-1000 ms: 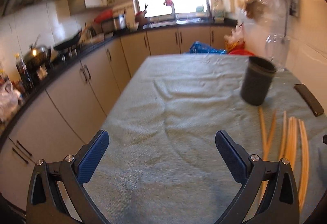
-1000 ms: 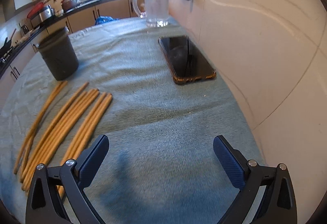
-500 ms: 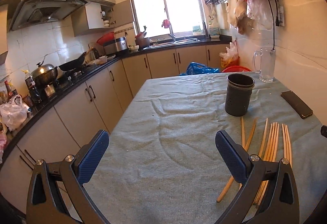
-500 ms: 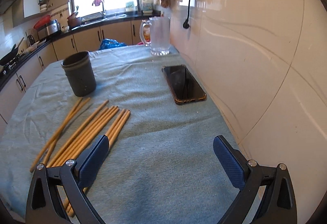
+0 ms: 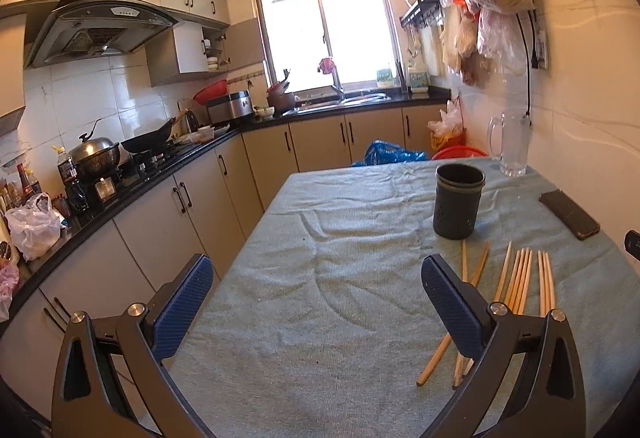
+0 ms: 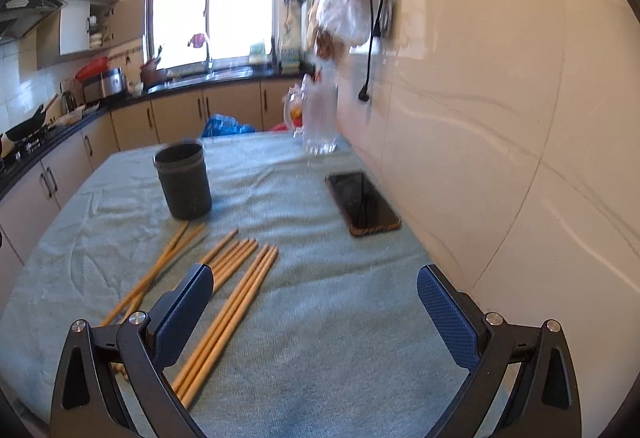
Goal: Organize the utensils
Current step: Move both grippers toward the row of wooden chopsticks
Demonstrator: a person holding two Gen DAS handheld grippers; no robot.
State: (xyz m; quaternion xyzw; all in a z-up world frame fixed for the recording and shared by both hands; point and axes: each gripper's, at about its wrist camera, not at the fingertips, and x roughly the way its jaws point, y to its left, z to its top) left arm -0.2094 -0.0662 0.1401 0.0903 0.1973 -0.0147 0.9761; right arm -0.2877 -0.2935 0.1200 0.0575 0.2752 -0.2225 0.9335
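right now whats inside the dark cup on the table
Nothing stands up out of the dark cup; the chopsticks all lie on the blue cloth. Only its rim and upper inner wall show; the bottom is hidden.

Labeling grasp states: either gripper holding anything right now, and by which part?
Nothing held. Left gripper and right gripper are both open with empty jaws above the cloth. The chopsticks lie loose beside the dark holder.
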